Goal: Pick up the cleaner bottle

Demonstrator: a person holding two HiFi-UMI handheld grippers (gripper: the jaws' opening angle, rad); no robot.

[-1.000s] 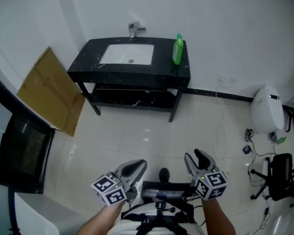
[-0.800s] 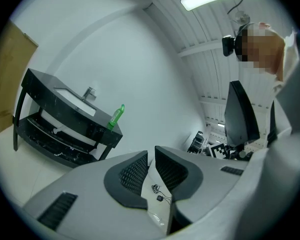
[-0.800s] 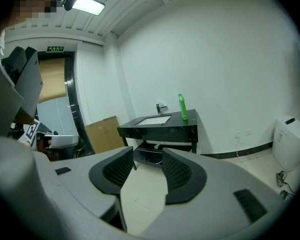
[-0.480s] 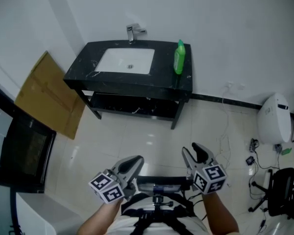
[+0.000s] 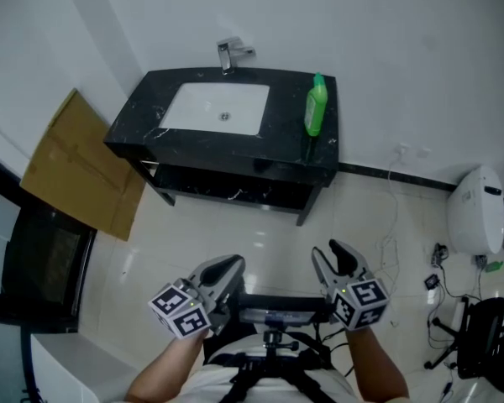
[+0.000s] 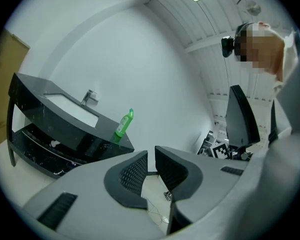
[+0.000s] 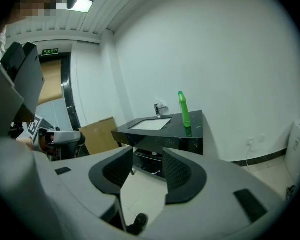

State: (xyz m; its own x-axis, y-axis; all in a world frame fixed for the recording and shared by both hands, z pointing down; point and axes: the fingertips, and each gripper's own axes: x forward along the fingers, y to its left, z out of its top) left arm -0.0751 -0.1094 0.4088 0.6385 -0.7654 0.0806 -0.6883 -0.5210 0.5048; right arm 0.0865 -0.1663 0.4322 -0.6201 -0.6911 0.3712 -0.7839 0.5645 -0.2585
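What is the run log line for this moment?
phase: before pickup | bottle: upright on counter, right of basin, not held | left gripper: open, empty | right gripper: open, empty

Black sink counter [image 5: 287,143], green cleaner bottle [image 5: 316,107] upright near its right edge

bare floor [image 5: 260,233] lies open toward 12 o'clock, up to the black surface [image 5: 193,145]. the cleaner bottle [image 5: 316,106] stands alone near its 1 o'clock end, clear all round, the tap [image 5: 228,54] well apart. cardboard [image 5: 76,166] leans at 10 o'clock; cables [image 5: 391,242] trail at 2 o'clock.
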